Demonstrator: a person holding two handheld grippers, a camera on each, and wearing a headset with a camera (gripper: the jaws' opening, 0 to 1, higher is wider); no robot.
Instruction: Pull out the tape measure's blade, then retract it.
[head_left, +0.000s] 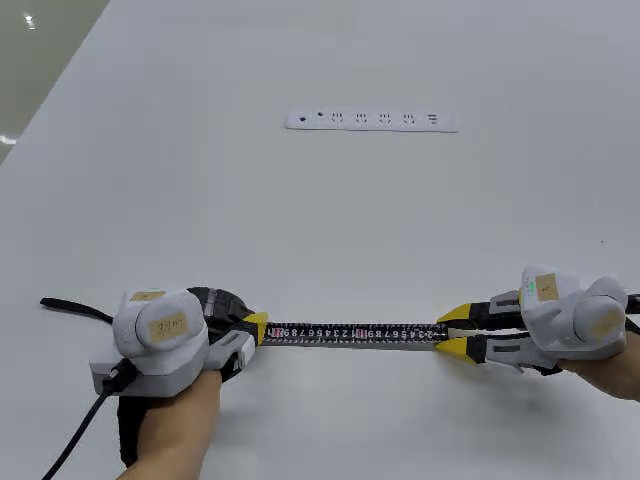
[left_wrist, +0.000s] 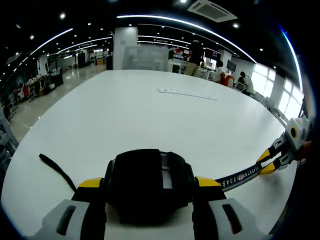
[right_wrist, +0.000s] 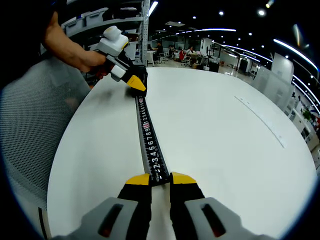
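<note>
Large open-plan office or lab floor. Wide white worktable (head_left: 330, 200), with a power strip (head_left: 371, 120) lying upper centre of the head view. Left gripper view: dark ceiling with long light strips (left_wrist: 165, 20) and an air vent (left_wrist: 212, 8) at top; people (left_wrist: 195, 52) among desks upper right; bright windows (left_wrist: 260, 80) at right; glossy floor (left_wrist: 45, 100) at left. Right gripper view: storage racking (right_wrist: 107, 15) upper left.

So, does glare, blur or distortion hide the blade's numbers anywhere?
Head view: soft even light, faint shadows, blade digits small yet readable. Left gripper view: strong fisheye bend, tape measure case dark and lacking detail. Right gripper view: digits crisp near the right tool, shrinking farther off; no glare on them.
</note>
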